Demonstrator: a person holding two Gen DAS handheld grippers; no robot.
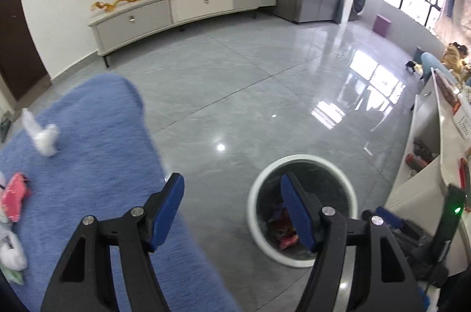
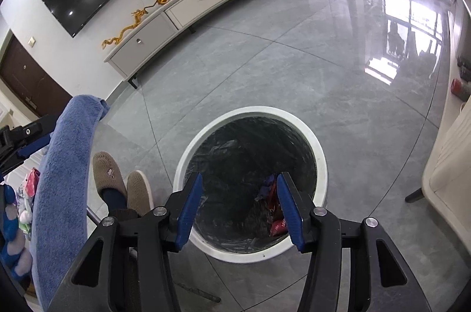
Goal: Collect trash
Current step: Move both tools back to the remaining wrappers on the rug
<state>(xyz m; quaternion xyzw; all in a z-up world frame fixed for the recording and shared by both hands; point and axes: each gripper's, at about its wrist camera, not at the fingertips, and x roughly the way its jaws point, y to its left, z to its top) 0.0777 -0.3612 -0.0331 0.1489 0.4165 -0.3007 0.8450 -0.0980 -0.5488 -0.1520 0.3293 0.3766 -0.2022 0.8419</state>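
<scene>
A round bin with a white rim (image 2: 250, 111) and a dark liner stands on the grey floor. Red and purple wrappers (image 2: 275, 219) lie at its bottom. My right gripper (image 2: 240, 207) hangs open straight above the bin, with nothing between its blue pads. My left gripper (image 1: 234, 197) is open and empty too, over the edge of a blue towel (image 1: 97, 141), with the bin (image 1: 303, 159) to its right. On the towel lie a crumpled white tissue (image 1: 41, 132), a pink wrapper (image 1: 14, 194) and a white wad (image 1: 11, 250).
A person's feet in beige slippers (image 2: 117, 182) stand just left of the bin. White furniture (image 2: 447, 164) is close on the right. A low TV cabinet (image 1: 182, 8) runs along the far wall. A person (image 1: 453, 56) sits at the far right.
</scene>
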